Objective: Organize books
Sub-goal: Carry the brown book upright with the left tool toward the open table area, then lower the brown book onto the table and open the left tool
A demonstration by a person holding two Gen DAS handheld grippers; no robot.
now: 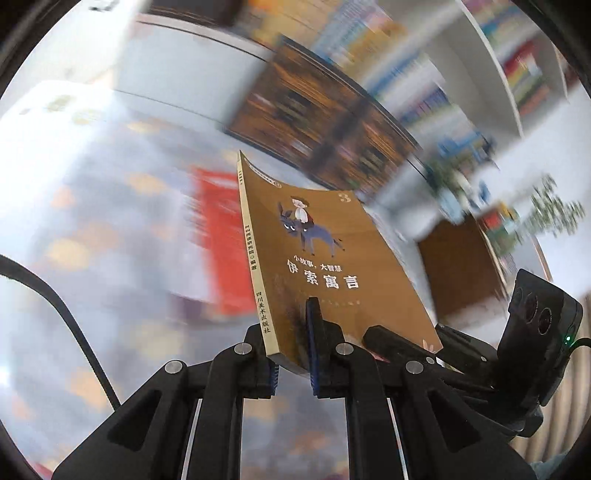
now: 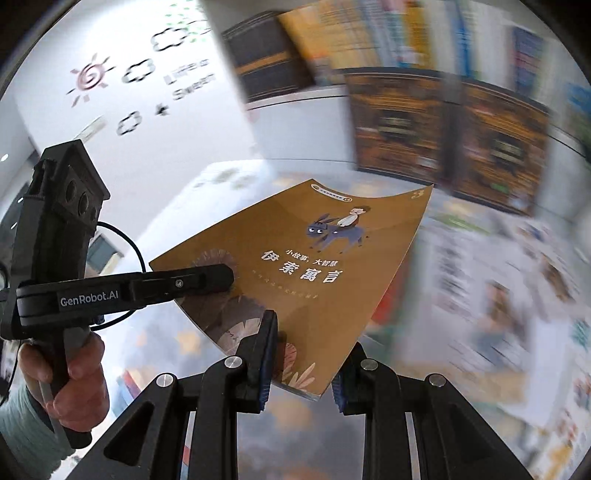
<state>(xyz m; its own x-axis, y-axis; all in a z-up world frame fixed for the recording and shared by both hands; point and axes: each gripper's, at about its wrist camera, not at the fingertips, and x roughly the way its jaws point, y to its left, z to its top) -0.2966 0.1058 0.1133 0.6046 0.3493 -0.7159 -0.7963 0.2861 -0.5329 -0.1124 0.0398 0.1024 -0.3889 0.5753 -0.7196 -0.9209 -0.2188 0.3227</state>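
Held aloft between both grippers, one brown book (image 1: 325,258).

Clamped near its spine end by the left gripper (image 1: 293,354), fingers closed on the lower edge, cover facing up and away. Pinched at the opposite lower corner by the right gripper (image 2: 301,373), pads pressed either side of the pages. Seen beyond, blurred: shelves of books (image 2: 388,33), dark wooden cabinet (image 2: 443,140). Wrapped round the left handle, a hand (image 2: 70,373).

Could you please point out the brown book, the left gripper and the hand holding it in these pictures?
brown book (image 1: 332,266), left wrist view, front cover.
left gripper (image 2: 229,275), right wrist view, tip on the cover.
hand (image 2: 79,373), right wrist view, fingers round the handle.
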